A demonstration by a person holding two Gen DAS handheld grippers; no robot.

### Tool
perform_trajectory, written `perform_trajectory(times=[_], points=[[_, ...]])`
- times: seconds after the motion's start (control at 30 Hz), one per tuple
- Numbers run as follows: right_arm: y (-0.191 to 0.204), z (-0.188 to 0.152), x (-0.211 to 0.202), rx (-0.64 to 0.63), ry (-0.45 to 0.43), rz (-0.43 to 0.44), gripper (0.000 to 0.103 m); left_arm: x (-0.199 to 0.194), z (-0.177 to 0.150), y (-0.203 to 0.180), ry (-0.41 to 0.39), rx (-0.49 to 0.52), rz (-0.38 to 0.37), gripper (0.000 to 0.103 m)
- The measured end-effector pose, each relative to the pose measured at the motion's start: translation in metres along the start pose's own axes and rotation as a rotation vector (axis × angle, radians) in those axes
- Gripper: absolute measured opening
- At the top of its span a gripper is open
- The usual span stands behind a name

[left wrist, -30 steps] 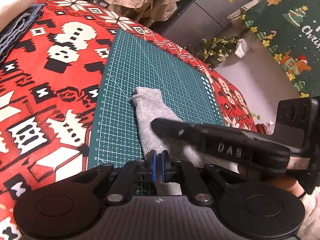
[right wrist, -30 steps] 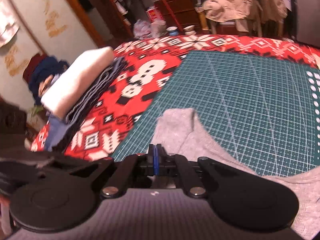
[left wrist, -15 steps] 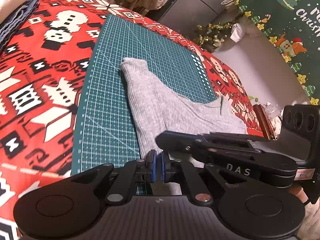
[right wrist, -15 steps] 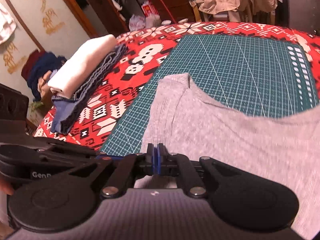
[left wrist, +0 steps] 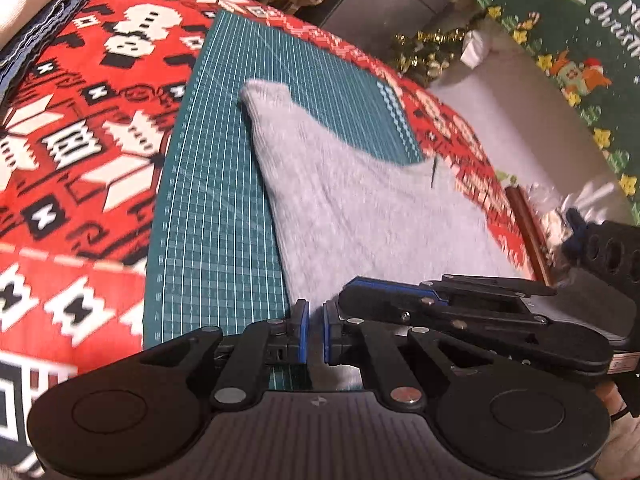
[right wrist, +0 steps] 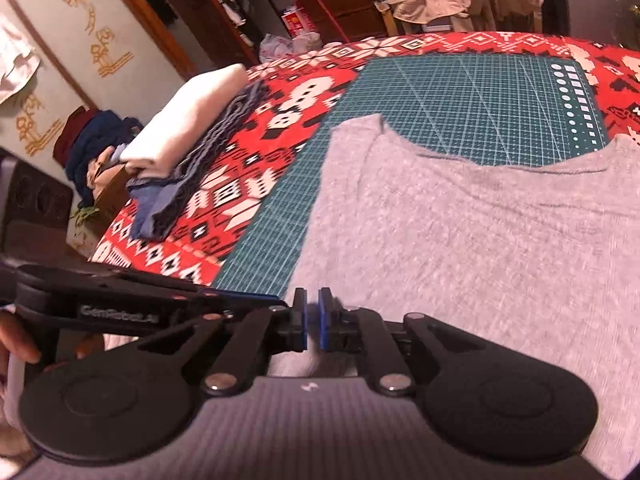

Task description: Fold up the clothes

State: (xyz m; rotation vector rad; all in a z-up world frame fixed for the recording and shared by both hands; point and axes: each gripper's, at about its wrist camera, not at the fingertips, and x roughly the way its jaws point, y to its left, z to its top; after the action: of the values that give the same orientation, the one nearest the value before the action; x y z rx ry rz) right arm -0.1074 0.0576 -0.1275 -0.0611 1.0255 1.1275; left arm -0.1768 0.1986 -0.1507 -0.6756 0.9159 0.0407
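The grey garment [right wrist: 460, 232] lies spread over the green cutting mat [left wrist: 216, 216] on the worktop, its neckline toward the far side and its near hem at the tongs. The left tongs [left wrist: 316, 332] and the right tongs [right wrist: 313, 325] sit side by side at that hem. Each pair stands nearly closed with a narrow gap between the blue pads; grey cloth shows in both gaps, so each appears to pinch the hem lightly — whether the grip is firm cannot be told.

Step in hand, as a judgement: the garment is being drawn flat and positioned for a fold. The next move calls for an even pull from both tongs so the cloth stays square to the mat grid and free of wrinkles.

Against the frame one second earlier, far more of the garment now lies on the mat — then only a narrow strip showed. A stack of folded clothes [right wrist: 192, 140] rests on the red patterned cloth [left wrist: 80, 152], well apart from the garment.
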Motion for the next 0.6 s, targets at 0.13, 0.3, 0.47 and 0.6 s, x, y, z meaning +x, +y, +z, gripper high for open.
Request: perform_trajectory(times=[0.13, 0.3, 0.47, 0.6], points=[[0.003, -0.015, -0.003, 0.000, 0.025, -0.013, 0.007, -0.004, -0.008, -0.002, 0.015, 0.000, 0.009, 0.005], [0.008, -0.029, -0.012, -0.010, 0.027, -0.017, 0.007, -0.007, -0.019, -0.003, 0.031, 0.002, 0.010, 0.006], [0.010, -0.040, -0.022, 0.003, 0.024, -0.025, 0.008, -0.008, -0.024, -0.008, 0.039, 0.020, 0.025, 0.006], [0.012, -0.046, -0.035, -0.001, 0.010, -0.035, 0.009, -0.016, -0.027, -0.012, 0.026, 0.035, 0.030, 0.005]])
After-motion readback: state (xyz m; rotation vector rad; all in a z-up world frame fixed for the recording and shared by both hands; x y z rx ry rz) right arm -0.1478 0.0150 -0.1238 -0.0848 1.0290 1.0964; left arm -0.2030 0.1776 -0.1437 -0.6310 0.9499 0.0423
